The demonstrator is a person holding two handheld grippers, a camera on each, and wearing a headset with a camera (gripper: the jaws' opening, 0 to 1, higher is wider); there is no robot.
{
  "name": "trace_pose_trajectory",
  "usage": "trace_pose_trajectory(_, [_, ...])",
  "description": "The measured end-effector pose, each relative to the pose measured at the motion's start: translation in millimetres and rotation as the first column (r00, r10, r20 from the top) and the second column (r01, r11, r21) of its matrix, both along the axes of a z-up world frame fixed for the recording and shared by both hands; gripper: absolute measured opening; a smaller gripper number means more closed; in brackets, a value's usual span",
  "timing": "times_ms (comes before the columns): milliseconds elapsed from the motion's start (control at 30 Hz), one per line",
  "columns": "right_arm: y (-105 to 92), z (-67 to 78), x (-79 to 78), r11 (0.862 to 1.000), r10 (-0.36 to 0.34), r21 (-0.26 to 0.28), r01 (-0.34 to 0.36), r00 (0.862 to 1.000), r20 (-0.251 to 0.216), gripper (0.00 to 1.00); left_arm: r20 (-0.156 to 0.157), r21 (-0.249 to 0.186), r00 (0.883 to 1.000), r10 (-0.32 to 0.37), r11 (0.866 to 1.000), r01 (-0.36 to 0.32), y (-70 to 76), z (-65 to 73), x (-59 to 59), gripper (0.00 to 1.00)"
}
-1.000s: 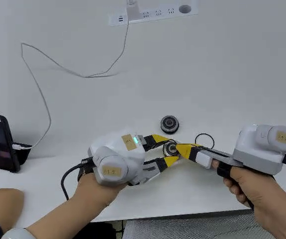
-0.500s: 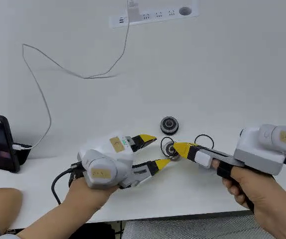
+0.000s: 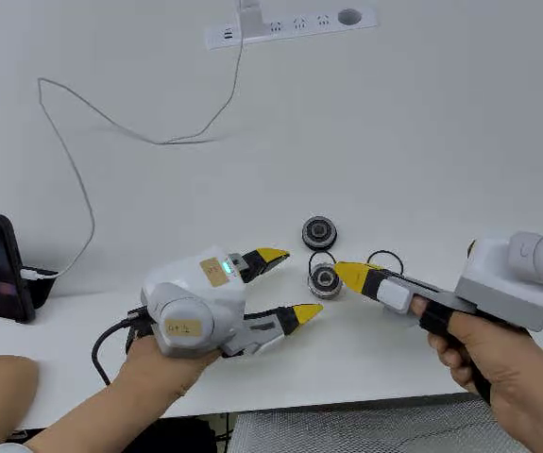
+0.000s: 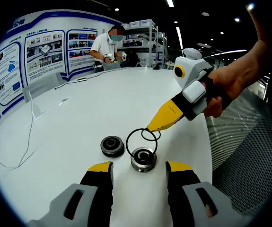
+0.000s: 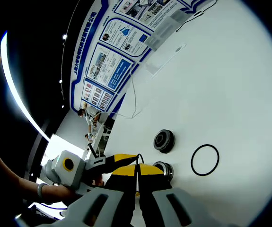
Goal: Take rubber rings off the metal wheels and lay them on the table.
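Head view: wheel point(image 3: 325, 279) near table point(image 3: 394, 142) edge

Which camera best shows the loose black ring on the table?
The right gripper view: the loose ring is a whole circle. The head view shows it small beside the right gripper; the left gripper view, tiny at that gripper's tip.

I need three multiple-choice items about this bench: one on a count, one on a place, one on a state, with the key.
1. How many metal wheels lie on the table? A one; B two; C four.
2. The loose rubber ring lies: A on a wheel; B flat on the table; C in the left gripper.
3. The left gripper is: A open; B shut on a wheel; C shut on the ring.
Key: B, two show; B, it lies flat by the right gripper; A, the left gripper's jaws stand apart.
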State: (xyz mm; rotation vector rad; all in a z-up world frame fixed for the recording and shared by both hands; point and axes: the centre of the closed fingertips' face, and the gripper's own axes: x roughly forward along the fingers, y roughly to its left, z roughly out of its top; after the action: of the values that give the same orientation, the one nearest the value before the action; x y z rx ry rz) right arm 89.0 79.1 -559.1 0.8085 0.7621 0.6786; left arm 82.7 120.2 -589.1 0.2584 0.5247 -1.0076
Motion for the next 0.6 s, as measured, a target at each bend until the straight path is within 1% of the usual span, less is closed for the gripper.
trace_pose_trajectory(100, [-7.7, -1.4, 0.7, 1.000, -0.015, -0.002, 0.015, 1.000, 0.001, 0.02, 0.001, -0.008, 1.000, 0.007, 1.000, -0.007, 1.0, 1.1, 0.3, 0.49])
trace_pose_trajectory(267, [-25.0, -4.3, 2.3, 0.998, -0.060, -0.015, 0.059, 0.998, -0.008, 0.02, 0.004, -0.025, 1.000, 0.020, 0.999, -0.020, 4.0, 3.1, 0.1, 0.53])
trace_pose_trajectory(333, [-33.0, -6.8, 3.3, 0.996, -0.084, -0.016, 0.083, 0.996, -0.018, 0.02, 0.004, -0.044, 1.000, 0.027, 0.999, -0.027, 4.4, 5.3, -0.1, 0.56])
trace_pose_trajectory(600, [-55.1, -13.7, 8.5, 0.989, -0.146, -0.038, 0.145, 0.989, -0.033, 0.02, -0.006, -0.048, 0.999, 0.042, 0.998, -0.042, 7.8, 3.7, -0.9, 0.60])
